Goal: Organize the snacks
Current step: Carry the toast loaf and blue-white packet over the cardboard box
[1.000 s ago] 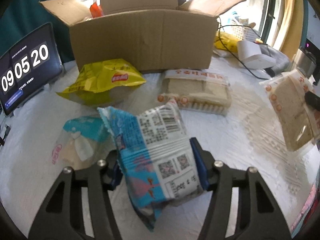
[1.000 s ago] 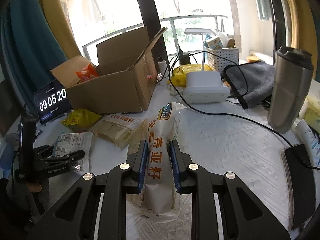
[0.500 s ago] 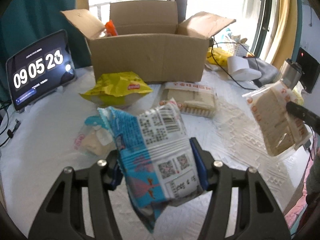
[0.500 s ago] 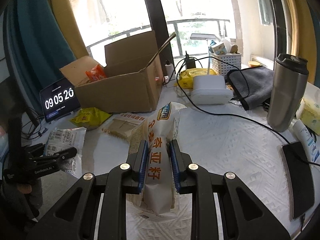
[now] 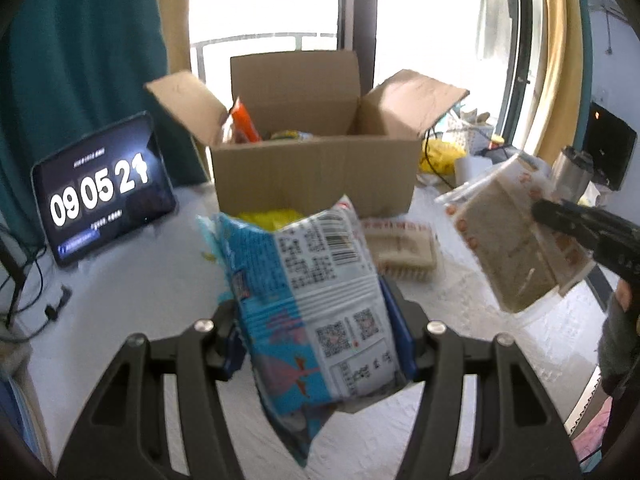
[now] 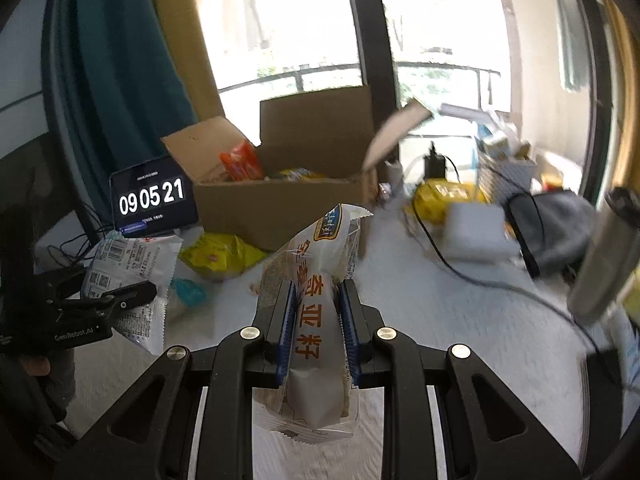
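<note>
My left gripper (image 5: 316, 340) is shut on a blue and white snack bag (image 5: 312, 292), held above the table in front of the open cardboard box (image 5: 316, 176). My right gripper (image 6: 318, 312) is shut on a clear packet of brown cake with orange lettering (image 6: 316, 304); in the left wrist view that cake packet (image 5: 508, 240) hangs at the right. An orange packet (image 5: 246, 124) and a yellow one (image 5: 286, 135) lie inside the box. In the right wrist view the blue and white bag (image 6: 128, 276) and left gripper (image 6: 120, 300) show at the left.
A tablet clock (image 5: 100, 188) stands left of the box. On the white table lie a yellow bag (image 6: 220, 254), a flat cake packet (image 5: 400, 252) and a small teal packet (image 6: 188, 290). A steel tumbler (image 6: 604, 256), grey cloth (image 6: 560, 228), white device (image 6: 476, 232) and cables sit to the right.
Both grippers have risen with their packets and come nearer the box, whose inside now shows. The view over the table has tilted up toward the window.
</note>
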A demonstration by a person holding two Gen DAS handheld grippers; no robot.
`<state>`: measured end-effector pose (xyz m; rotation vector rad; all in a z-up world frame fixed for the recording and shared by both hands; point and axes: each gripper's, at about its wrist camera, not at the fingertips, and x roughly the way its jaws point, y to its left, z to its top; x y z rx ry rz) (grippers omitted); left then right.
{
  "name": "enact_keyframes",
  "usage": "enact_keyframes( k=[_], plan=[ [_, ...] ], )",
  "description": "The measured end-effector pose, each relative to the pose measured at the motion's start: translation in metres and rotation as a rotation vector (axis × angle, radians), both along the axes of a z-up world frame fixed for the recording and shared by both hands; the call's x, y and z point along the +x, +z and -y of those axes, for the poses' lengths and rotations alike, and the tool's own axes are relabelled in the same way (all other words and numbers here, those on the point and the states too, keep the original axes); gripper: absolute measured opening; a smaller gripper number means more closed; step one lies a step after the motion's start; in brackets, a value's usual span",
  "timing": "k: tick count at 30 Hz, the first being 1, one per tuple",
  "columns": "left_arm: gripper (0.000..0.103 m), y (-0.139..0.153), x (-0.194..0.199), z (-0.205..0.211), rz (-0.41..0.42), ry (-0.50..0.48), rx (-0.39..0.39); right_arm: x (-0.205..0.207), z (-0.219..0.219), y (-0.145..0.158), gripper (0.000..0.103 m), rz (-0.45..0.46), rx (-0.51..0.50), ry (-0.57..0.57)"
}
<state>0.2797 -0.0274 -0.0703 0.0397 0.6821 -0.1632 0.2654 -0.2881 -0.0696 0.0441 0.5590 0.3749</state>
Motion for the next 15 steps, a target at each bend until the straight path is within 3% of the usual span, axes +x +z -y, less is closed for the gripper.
enact_keyframes(
  k=[7,15],
  plan=[
    [0.059,0.021,0.044,-0.018,0.021,0.019,-0.044,0.035,-0.025,0.009,0.024,-0.023,0.042,0.039],
    [0.059,0.058,0.101,-0.023,0.092,0.002,-0.036,0.08,-0.038,0.048,0.024,0.077,0.002,0.004]
  ],
)
